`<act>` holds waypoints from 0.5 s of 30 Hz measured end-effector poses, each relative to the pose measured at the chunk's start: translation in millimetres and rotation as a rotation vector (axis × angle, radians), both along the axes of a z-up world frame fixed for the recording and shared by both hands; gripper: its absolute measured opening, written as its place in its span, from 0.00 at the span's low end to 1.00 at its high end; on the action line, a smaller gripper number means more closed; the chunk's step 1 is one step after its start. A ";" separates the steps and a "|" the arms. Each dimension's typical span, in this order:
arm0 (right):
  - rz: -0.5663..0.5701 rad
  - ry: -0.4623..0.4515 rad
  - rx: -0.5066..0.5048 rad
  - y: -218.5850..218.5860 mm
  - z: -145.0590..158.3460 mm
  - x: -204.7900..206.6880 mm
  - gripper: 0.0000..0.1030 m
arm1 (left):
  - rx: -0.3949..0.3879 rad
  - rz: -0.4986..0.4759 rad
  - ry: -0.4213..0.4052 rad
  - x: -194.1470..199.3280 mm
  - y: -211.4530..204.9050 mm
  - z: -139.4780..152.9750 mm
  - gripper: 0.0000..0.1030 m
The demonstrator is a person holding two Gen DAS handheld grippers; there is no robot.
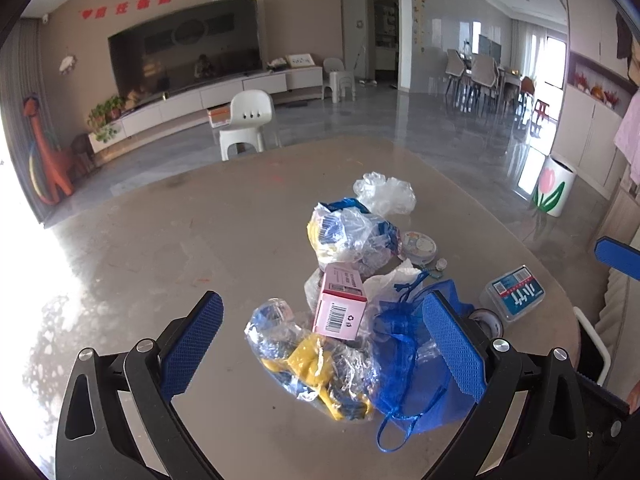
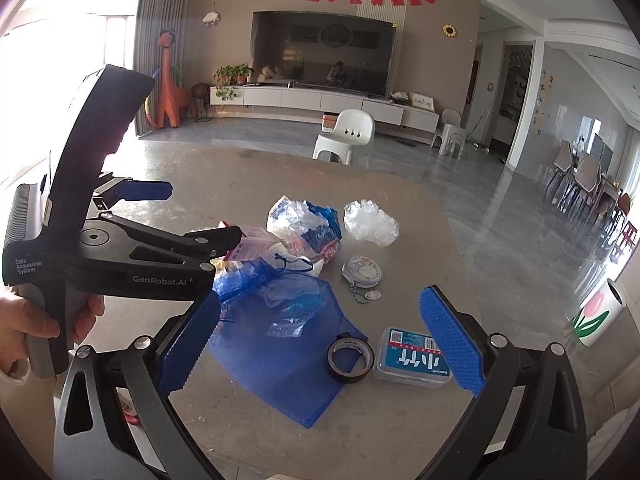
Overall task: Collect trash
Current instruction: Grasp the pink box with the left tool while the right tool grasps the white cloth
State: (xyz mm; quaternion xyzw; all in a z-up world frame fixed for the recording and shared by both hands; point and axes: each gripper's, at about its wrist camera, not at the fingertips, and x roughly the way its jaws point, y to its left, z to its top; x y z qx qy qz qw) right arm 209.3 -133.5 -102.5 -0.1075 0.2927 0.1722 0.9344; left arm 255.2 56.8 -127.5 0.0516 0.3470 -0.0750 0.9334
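Left wrist view: the left gripper (image 1: 320,332) has its fingers wide apart, hanging over a crumpled wrapper (image 1: 316,368) of clear, yellow and blue film that lies between the pads (image 1: 192,344). Just beyond the wrapper stands a pink box (image 1: 340,308) with a barcode on its near face. A blue mesh bag (image 1: 404,360) lies just right of the wrapper. The right gripper (image 2: 320,336) is also spread open, above that bag and a tape roll (image 2: 351,360). Beside the roll sits a clear box (image 2: 414,360) with a blue label of white Chinese characters. "GenRobot.AI" and "Data Acquisition System" are printed on the left gripper's body. The table (image 1: 160,248) is bare left of the wrapper; its rounded far edge lies well beyond.
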 end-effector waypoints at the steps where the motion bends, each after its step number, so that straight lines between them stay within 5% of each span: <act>1: -0.001 0.006 0.001 -0.9 -2.4 1.7 0.97 | -0.010 -0.012 0.005 1.2 0.1 -3.0 0.94; 9: -0.032 0.022 -0.008 -6.7 -18.5 16.6 0.97 | 0.055 -0.055 0.035 21.7 -14.3 -24.7 0.87; 15: -0.040 0.037 0.011 -14.2 -27.6 25.8 0.97 | 0.043 -0.079 0.080 37.1 -12.8 -36.3 0.69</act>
